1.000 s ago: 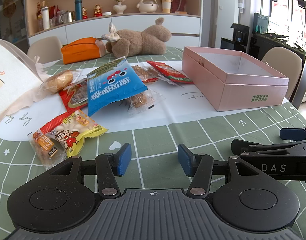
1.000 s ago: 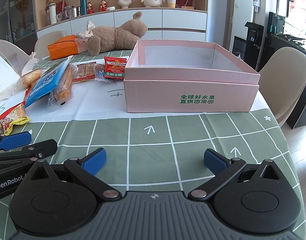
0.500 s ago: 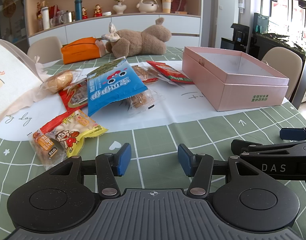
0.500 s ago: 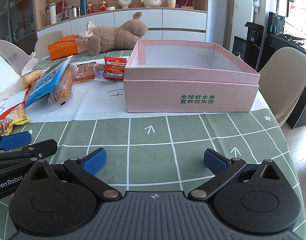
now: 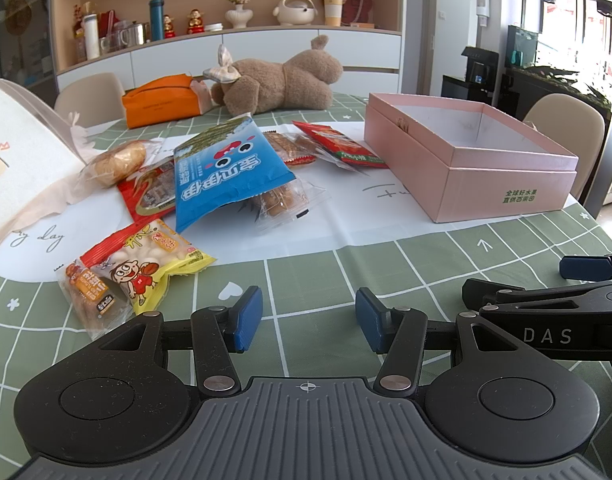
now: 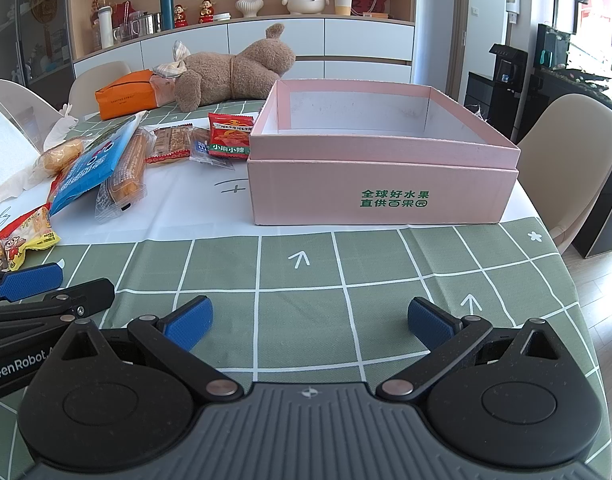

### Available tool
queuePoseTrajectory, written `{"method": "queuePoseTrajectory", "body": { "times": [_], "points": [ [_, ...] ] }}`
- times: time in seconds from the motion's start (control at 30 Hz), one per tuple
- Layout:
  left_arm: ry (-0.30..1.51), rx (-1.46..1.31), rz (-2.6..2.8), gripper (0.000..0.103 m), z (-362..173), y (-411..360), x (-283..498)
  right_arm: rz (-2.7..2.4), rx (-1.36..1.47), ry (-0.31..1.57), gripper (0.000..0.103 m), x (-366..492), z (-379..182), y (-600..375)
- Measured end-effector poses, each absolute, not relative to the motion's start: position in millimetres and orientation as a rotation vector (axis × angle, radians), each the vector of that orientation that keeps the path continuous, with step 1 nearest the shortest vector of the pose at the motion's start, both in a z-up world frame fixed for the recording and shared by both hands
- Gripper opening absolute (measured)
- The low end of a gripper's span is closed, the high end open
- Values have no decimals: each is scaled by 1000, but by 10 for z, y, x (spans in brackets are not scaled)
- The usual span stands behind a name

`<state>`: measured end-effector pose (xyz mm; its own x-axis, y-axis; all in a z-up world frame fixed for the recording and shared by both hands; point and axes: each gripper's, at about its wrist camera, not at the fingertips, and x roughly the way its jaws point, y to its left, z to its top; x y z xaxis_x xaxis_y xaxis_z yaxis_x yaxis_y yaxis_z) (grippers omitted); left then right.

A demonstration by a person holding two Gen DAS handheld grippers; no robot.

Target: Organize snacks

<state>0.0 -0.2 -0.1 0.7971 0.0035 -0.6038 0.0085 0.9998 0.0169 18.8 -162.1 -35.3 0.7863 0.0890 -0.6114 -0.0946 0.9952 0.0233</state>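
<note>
Several snack packets lie scattered on the table's left half: a big blue bag (image 5: pixel 226 172), a yellow and red packet (image 5: pixel 146 264), a bun in clear wrap (image 5: pixel 114 162), a red packet (image 5: pixel 341 146) beside the box. An open pink box (image 5: pixel 505 184) (image 6: pixel 381 192) stands to the right, with nothing in it. My left gripper (image 5: pixel 309 320) hovers open over the green cloth, short of the snacks, nothing between its fingers. My right gripper (image 6: pixel 309 322) is open wide in front of the box, also holding nothing.
A brown plush bear (image 5: pixel 282 80) and an orange pouch (image 5: pixel 162 100) lie at the far side of the table. A white bag (image 5: pixel 18 168) rises at the left edge. Beige chairs (image 6: pixel 569 168) stand around. A sideboard with ornaments lines the back wall.
</note>
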Motion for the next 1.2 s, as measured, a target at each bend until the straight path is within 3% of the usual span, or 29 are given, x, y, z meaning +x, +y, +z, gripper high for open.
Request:
{"method": "queuePoseTrajectory", "body": {
  "times": [1.2],
  "points": [
    [652,20,-9,58,7,-9,1,101,-10,668,103,160,-371,-1607]
  ]
}}
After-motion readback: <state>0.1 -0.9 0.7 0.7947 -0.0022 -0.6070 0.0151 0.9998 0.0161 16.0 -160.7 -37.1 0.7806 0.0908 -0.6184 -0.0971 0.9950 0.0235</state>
